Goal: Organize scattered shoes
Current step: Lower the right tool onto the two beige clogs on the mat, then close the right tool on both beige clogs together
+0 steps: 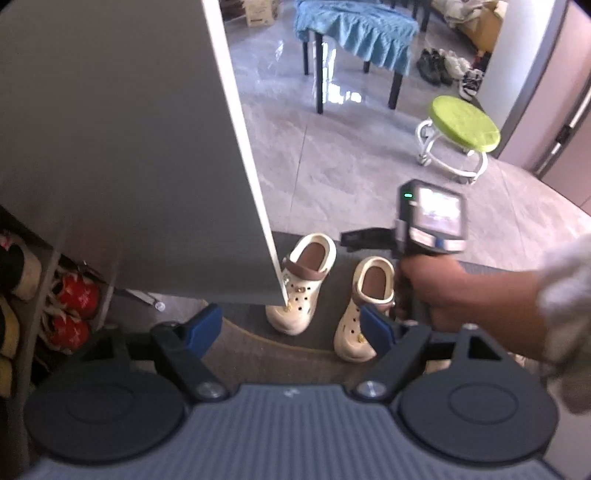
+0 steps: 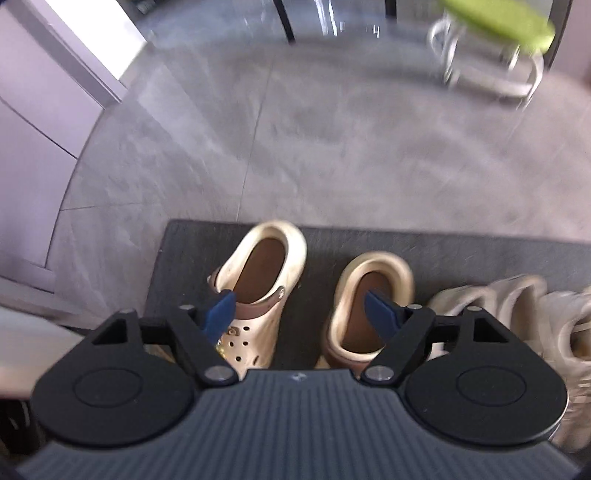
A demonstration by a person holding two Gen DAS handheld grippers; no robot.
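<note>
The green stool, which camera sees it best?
The left wrist view: the green stool shows whole and sharp, seat and white frame. The right wrist view catches only a blurred, cropped part of it at its top edge.

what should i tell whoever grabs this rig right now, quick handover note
Left gripper: jaws open, empty, hovering by the open grey cabinet door.
Right gripper: jaws open, empty, above the two clogs.
Things: two cream perforated rubber clogs, left clog and right clog, stand side by side on the dark grey mat; beige shoes sit beside them.
Done: red shoes are already shelved.
Left: pick up the clogs and shelve them; neither is gripped yet.
</note>
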